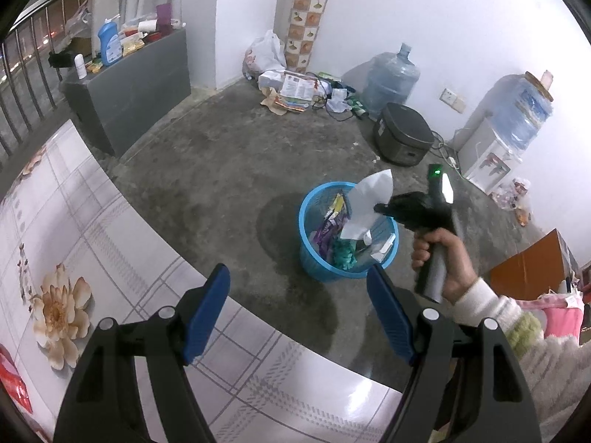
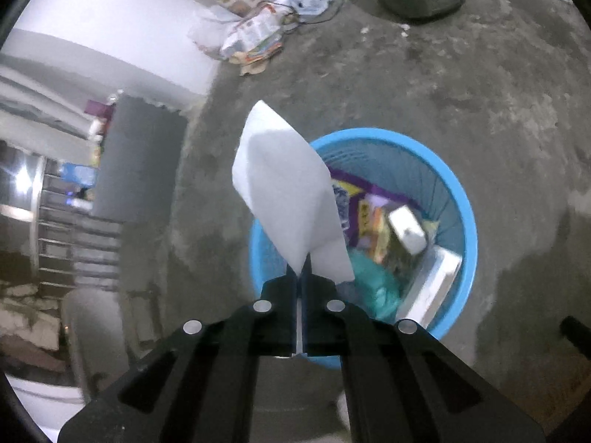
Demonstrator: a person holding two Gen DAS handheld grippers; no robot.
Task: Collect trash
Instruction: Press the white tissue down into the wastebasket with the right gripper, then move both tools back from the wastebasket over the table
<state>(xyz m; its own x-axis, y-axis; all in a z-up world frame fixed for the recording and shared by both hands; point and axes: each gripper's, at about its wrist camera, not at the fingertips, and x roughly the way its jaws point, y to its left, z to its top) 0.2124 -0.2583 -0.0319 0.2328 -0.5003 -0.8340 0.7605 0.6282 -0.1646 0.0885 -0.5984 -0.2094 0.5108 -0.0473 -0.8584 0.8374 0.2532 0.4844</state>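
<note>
Already a light, limp white paper sheet is pinched at its lower edge by the right gripper. Little force is judged needed above the blue plastic basket. The left gripper is held spread, empty.

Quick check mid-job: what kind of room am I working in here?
Probably a lived-in home utility or storage room: bare concrete floor, a water dispenser beside a spare water jug, and a blue trash basket by a tabletop.

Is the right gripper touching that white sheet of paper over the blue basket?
Touching. The right wrist view shows the right gripper shut on the white paper, whose lower edge is pinched between its fingers above the blue basket.
</note>
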